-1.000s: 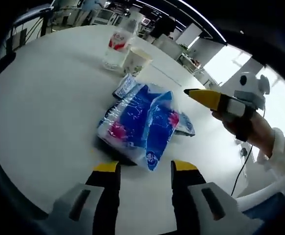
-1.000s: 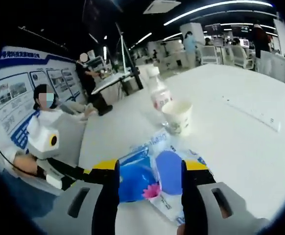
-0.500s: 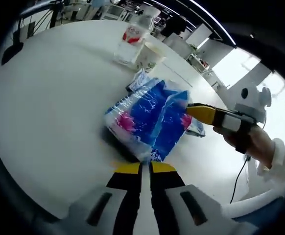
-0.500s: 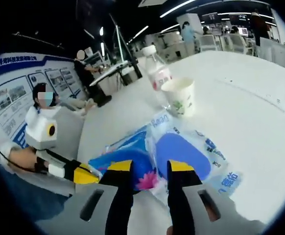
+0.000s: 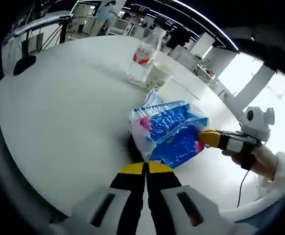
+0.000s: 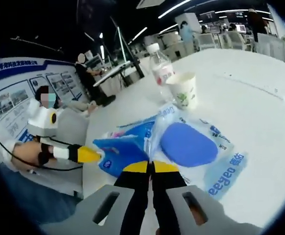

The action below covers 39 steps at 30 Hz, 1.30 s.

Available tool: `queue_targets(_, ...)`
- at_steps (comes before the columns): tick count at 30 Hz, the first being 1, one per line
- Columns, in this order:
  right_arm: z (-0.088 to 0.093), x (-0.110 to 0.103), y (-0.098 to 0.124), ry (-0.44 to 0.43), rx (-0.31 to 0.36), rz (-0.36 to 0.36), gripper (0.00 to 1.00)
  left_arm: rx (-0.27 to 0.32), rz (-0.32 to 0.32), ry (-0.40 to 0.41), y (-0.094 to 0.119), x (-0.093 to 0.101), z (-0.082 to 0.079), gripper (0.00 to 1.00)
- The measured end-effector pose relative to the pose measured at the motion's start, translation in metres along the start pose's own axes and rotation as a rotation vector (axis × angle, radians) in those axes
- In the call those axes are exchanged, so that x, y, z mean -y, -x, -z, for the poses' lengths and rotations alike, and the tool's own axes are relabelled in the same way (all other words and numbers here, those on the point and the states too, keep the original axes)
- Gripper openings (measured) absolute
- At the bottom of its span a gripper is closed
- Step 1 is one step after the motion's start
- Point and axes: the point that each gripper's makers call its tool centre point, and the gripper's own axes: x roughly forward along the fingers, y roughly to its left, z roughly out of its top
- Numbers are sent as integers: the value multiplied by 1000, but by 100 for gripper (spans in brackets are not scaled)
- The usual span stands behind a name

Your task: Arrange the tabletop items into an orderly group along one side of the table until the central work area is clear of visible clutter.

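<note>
A blue tissue pack [image 5: 169,133] with pink flowers hangs a little above the white table [image 5: 59,112], a dark shadow under it. My left gripper [image 5: 146,166] is shut on the pack's near edge. My right gripper [image 5: 206,138] comes in from the right, its yellow tips closed on the pack's other end. In the right gripper view, the right gripper [image 6: 150,166] is shut on the tissue pack [image 6: 123,149], and the left gripper [image 6: 94,154] pinches its far corner. A flat clear packet [image 6: 191,147] with a blue oval lies just beyond.
A clear water bottle [image 5: 143,56] with a red label and a paper cup [image 5: 157,78] stand together past the pack, also bottle [image 6: 160,73] and cup [image 6: 183,90]. Bare table spreads to the left. People sit by a wall poster [image 6: 20,98] beyond the table edge.
Both grippers went from open to shut on the tissue pack's ends. The pack has come up off the table, leaving the flat packet lying there.
</note>
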Motion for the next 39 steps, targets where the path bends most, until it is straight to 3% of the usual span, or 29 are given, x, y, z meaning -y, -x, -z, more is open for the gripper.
queue_targets(2, 0, 0, 6, -13, 13, 7, 0, 1, 0, -63, 0, 5, -3, 0)
queue_targets(8, -2, 11, 29, -66, 68, 50, 0, 3, 55, -132, -5, 27, -14, 0)
queue_targets(12, -2, 20, 47, -103, 108, 85, 0, -27, 107, -272, -14, 46, -13, 0)
queue_targets(16, 1, 32, 63, -142, 139, 129, 0, -39, 156, -269, -22, 63, -19, 0)
queue_targets(28, 1, 61, 110, -281, 269, 242, 0, -88, 283, -394, -46, 116, -36, 0)
queue_targets(39, 14, 96, 164, -358, 338, 371, 0, -154, 412, -512, -75, 178, -30, 0)
